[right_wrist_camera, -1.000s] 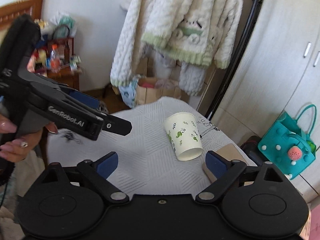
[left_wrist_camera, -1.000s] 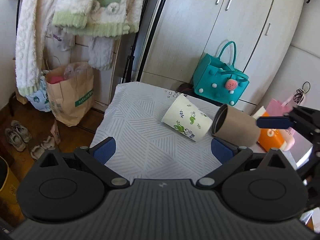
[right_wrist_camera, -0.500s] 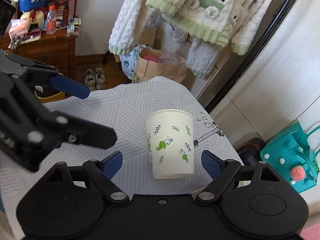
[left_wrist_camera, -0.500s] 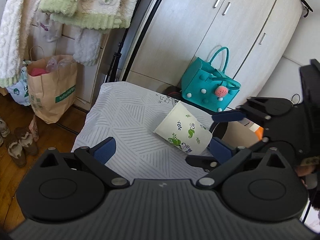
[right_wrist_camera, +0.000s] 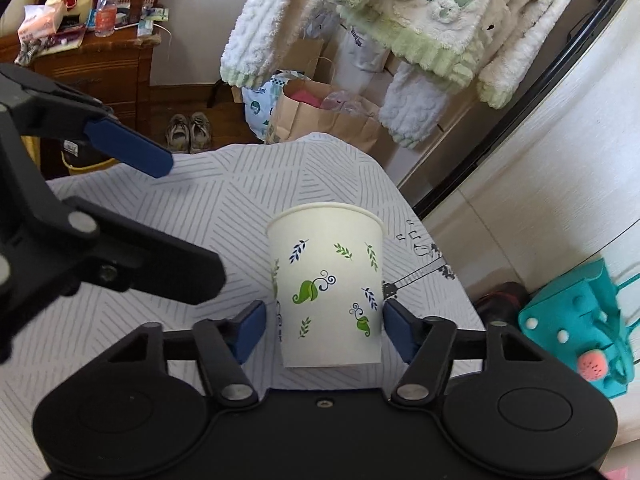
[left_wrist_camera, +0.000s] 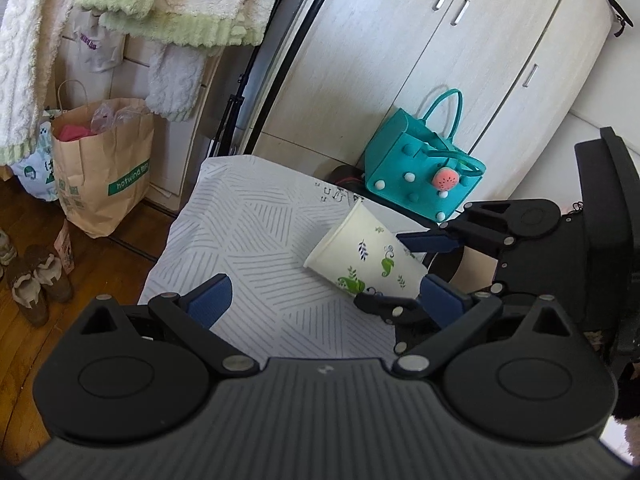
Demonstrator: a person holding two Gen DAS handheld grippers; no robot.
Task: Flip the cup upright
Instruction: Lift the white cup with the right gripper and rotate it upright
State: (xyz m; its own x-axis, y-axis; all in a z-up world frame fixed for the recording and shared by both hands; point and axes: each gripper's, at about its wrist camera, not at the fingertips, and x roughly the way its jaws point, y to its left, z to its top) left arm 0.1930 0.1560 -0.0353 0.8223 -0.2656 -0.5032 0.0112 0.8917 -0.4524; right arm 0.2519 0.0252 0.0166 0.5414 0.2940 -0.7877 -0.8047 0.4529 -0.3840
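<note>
A white paper cup with green and blue leaf prints point(right_wrist_camera: 326, 292) lies on its side on the striped cloth, its open rim pointing away from the right wrist camera. In the left wrist view the cup point(left_wrist_camera: 362, 258) lies right of centre. My right gripper point(right_wrist_camera: 324, 330) straddles the cup near its base, its blue pads point(right_wrist_camera: 250, 330) close to both sides; a small gap shows on the left. It also shows in the left wrist view point(left_wrist_camera: 420, 270). My left gripper point(left_wrist_camera: 324, 300) is open and empty, left of the cup.
The cloth-covered table point(left_wrist_camera: 248, 240) is small, with floor beyond its left edge. A brown paper bag point(left_wrist_camera: 102, 172) and shoes sit on the floor at left. A teal handbag point(left_wrist_camera: 420, 176) stands behind the table by the wardrobe. Fluffy garments hang above.
My right gripper has moved in over the cup and narrowed around its base end. The left gripper has drawn slightly back and left; the brown cylinder is now hidden behind the right gripper.
</note>
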